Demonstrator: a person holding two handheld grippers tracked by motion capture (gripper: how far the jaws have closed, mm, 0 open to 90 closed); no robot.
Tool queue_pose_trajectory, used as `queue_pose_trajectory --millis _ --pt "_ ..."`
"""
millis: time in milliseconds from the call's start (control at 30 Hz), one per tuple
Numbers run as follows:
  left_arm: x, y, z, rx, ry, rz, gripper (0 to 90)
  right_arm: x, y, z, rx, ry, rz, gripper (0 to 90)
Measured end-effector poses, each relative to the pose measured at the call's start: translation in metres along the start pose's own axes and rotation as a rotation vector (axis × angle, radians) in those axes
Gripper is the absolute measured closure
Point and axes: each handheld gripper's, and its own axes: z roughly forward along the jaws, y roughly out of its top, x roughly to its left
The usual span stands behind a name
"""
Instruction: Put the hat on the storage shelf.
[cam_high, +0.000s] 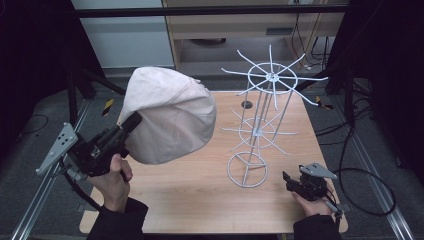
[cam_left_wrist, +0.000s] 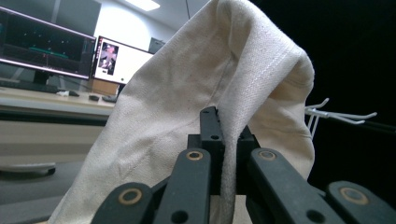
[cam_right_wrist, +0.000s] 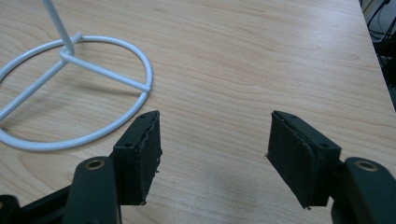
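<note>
Nearest the person, the right gripper (cam_high: 295, 184) rests low on the light wooden table (cam_high: 200, 185), just outside the round base ring of the white wire hat stand (cam_high: 257, 132). Its jaws are spread with bare wood between them, holding nothing.

On the other side of the stand, held up above the table, the left gripper (cam_left_wrist: 223, 140) has its jaws pressed together on a fold of the cream canvas hat (cam_high: 167, 115). The fabric runs down between the black fingers (cam_left_wrist: 210, 135), and the rest of the crown balloons over and beyond them. In the high view the hat hangs left of the stand and about level with its upper ring of prongs, apart from it.

Farthest off, the stand's top spokes radiate out, thin and upturned at the tips.

The pinch looks to be on a single seam or edge, though the cloth hides exactly how much is caught. If that bite is shallow, the hat could slip free on the way across. The loose crown could also snag a lower prong and tip the light stand, since the right gripper is not steadying the base.
</note>
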Motion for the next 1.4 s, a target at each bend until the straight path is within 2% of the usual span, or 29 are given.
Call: queue_pose_trajectory --millis 333,733,1067,1400 --pt "-0.007 0.01 0.004 -0.059 -0.035 -0.011 88.7 0.0 0.0 0.0 -0.002 0.001 0.004 34.7" --pt "-0.017 0.025 0.009 -0.104 -0.067 -0.012 88.7 0.0 0.0 0.0 -0.005 -0.002 -0.001 34.2" --pt "-0.028 0.033 0.022 -0.115 -0.105 -0.019 88.7 0.001 0.0 0.001 -0.005 0.0 -0.007 34.0" --pt "-0.037 0.034 0.038 -0.112 -0.13 -0.025 88.7 0.001 0.0 0.001 -0.005 0.001 -0.007 33.9"
